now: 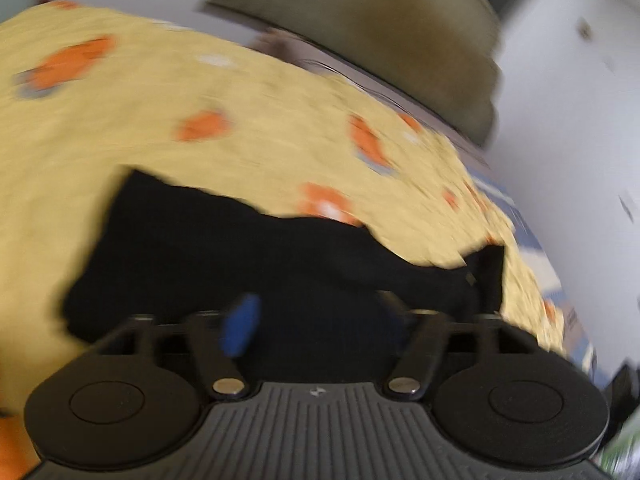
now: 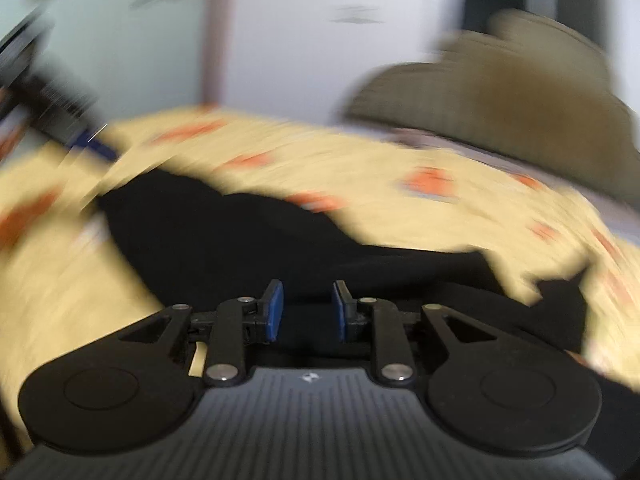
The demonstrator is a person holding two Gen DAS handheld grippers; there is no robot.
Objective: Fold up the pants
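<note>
Black pants (image 1: 240, 248) lie in a bunched heap on a yellow bedspread (image 1: 160, 128) printed with orange shapes. My left gripper (image 1: 320, 320) hovers just over the near edge of the cloth. It is open, its jaws stand wide, and only its left blue pad (image 1: 240, 328) shows clearly. In the right wrist view the same pants (image 2: 224, 240) stretch across the yellow bedspread (image 2: 360, 168). Close above them my right gripper (image 2: 307, 312) is open by a narrow gap between its blue pads (image 2: 274, 312), with nothing pinched. Both views are blurred.
An olive-brown cushion (image 1: 380, 40) lies at the far end of the bed, also the cushion (image 2: 500, 112) at upper right. A white wall (image 1: 580, 120) runs along the bed's right edge, where a blue-striped sheet (image 1: 532, 240) shows.
</note>
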